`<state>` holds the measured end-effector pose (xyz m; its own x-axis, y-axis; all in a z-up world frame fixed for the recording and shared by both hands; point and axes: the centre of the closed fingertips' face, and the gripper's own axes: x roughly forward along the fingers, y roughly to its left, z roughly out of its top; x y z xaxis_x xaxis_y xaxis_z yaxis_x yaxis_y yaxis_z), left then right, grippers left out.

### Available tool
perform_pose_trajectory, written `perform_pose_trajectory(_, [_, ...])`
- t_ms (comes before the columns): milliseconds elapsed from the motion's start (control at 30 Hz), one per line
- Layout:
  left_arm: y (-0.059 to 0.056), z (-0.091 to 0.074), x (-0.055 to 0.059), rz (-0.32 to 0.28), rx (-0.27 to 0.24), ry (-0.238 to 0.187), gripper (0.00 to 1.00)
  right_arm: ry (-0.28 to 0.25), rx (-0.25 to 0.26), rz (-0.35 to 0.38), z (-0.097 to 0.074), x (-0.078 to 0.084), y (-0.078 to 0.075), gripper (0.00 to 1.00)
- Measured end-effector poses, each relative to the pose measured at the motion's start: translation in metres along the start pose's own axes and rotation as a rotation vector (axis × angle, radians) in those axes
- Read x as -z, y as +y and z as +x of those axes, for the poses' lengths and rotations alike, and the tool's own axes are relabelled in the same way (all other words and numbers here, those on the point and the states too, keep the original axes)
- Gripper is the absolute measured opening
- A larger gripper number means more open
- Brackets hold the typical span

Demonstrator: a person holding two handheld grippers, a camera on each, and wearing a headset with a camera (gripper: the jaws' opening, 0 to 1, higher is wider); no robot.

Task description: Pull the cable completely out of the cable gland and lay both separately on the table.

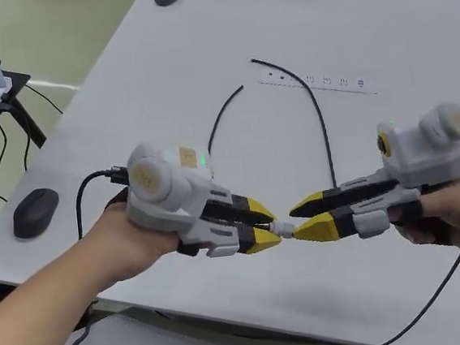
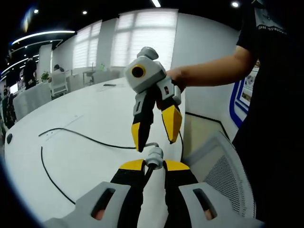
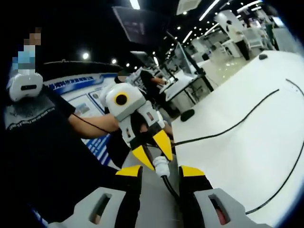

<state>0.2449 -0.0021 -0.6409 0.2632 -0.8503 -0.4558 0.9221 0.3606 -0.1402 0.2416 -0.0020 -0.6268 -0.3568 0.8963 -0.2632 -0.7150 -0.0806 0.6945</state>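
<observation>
Jaws at gland, wht table.

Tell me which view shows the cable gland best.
Left gripper view: the cable gland sits close and centred between the fingers of the left gripper. Right gripper view shows it too, slightly smaller, with the cable leading back. Head view shows a small white speck.

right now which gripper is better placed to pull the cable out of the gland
Right, probably. The left gripper is clamped on the cable gland, so it anchors. In the right gripper view the black cable runs between the open jaws of the right gripper, ready to close and pull.
</observation>
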Motion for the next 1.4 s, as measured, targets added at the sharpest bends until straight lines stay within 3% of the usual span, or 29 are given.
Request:
perform_pose_trajectory(500, [-0.002,-0.006,0.002,0.002,-0.001,0.004,0.15,0.057,-0.018,-0.011,0.014,0.008,0.003,0.11])
perform_pose_trajectory(767, [-0.004,-0.007,0.007,0.000,-0.003,0.019,0.15,0.087,-0.014,-0.031,0.018,0.016,0.006,0.09])
perform_pose_trajectory(967, [-0.005,-0.010,0.007,-0.025,-0.008,0.016,0.15,0.099,0.023,-0.130,0.019,0.014,0.007,0.09])
perform_pose_trajectory(1067, [-0.006,-0.009,0.007,-0.050,-0.002,0.019,0.15,0.132,0.068,-0.251,0.018,0.014,0.007,0.08])
perform_pose_trajectory(1267, [-0.011,-0.006,0.008,-0.065,0.017,0.017,0.15,0.188,0.146,-0.389,0.017,0.020,0.008,0.08])
perform_pose_trajectory(1400, [-0.010,-0.005,0.009,-0.124,0.022,-0.005,0.15,0.214,0.240,-0.574,0.017,0.020,0.006,0.08])
